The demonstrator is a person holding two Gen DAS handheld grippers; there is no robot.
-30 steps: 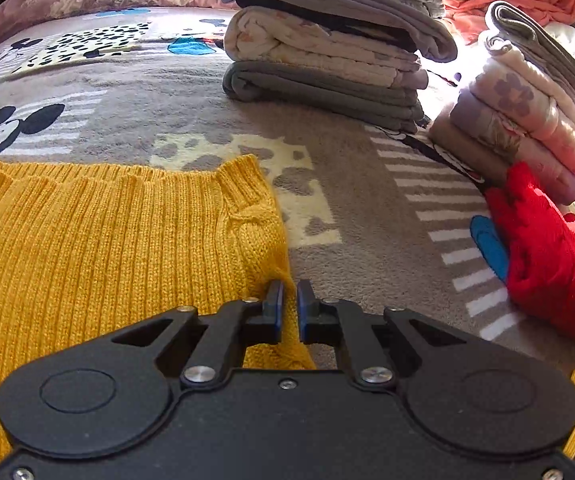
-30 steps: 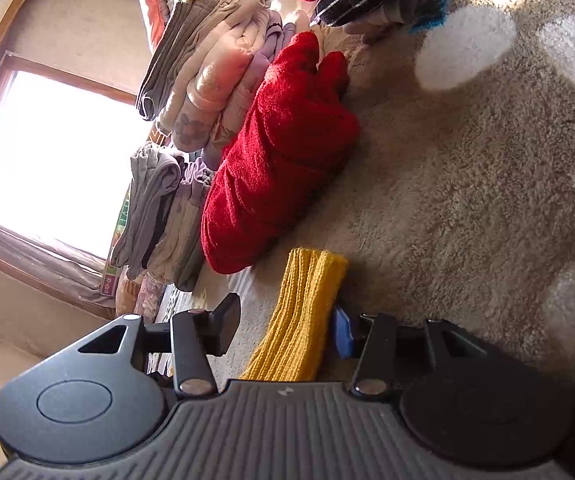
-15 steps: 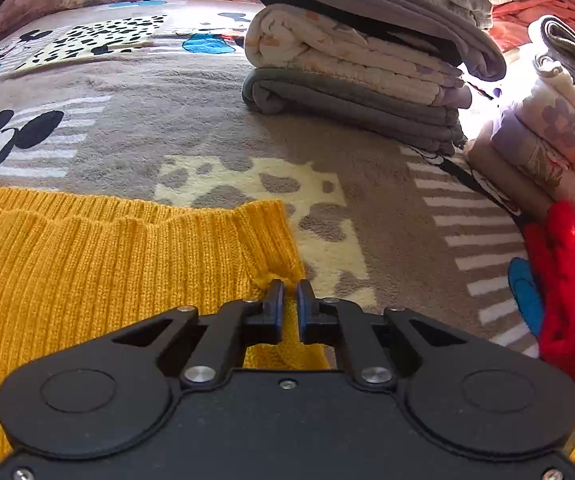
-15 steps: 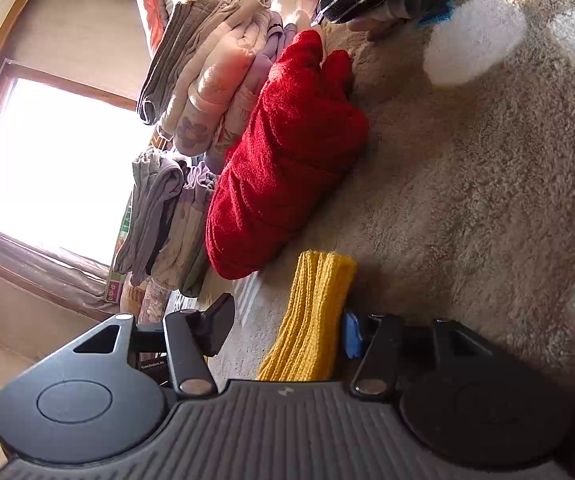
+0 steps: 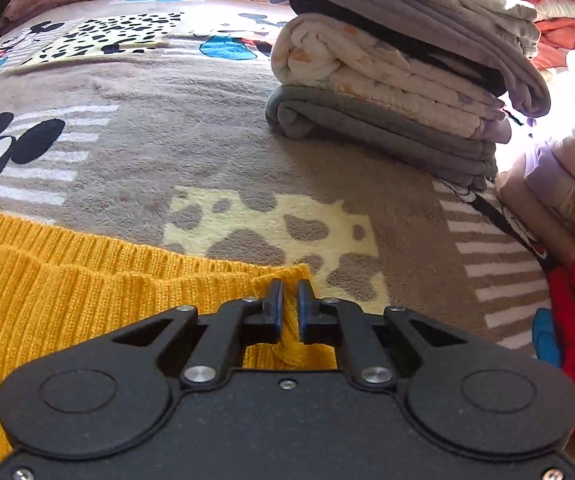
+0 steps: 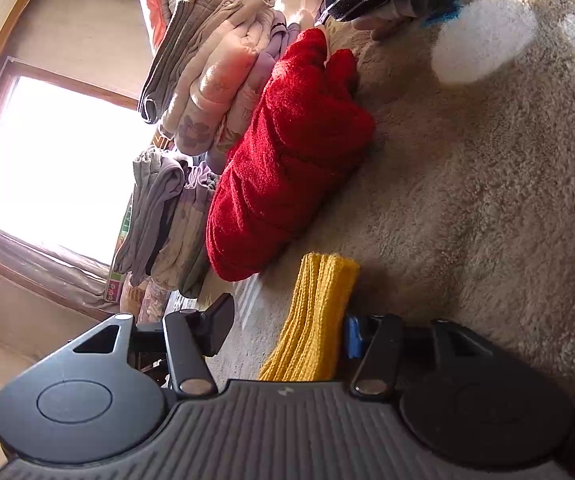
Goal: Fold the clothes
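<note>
A yellow knit sweater (image 5: 67, 308) lies spread on the patterned blanket (image 5: 167, 140) at the lower left of the left wrist view. My left gripper (image 5: 289, 292) is shut on the sweater's ribbed corner, pointing down at the bed. In the right wrist view a folded yellow ribbed end of the sweater (image 6: 323, 304) lies between the jaws of my right gripper (image 6: 287, 316), resting against the blue-padded finger (image 6: 353, 336). The other finger (image 6: 219, 320) stands well clear of it, so that gripper is open.
A stack of folded grey and floral clothes (image 5: 387, 92) stands ahead on the bed, with another folded pile (image 5: 567, 184) to its right. A crumpled red fleece garment (image 6: 287, 160) lies close by, with more folded piles (image 6: 215, 72) behind it. A bright window (image 6: 55, 160) is at the left.
My left gripper has carried the sweater's corner across the blanket; the folded stack now looks nearer and further right. My right gripper's jaws widened slightly and it stayed in place.
</note>
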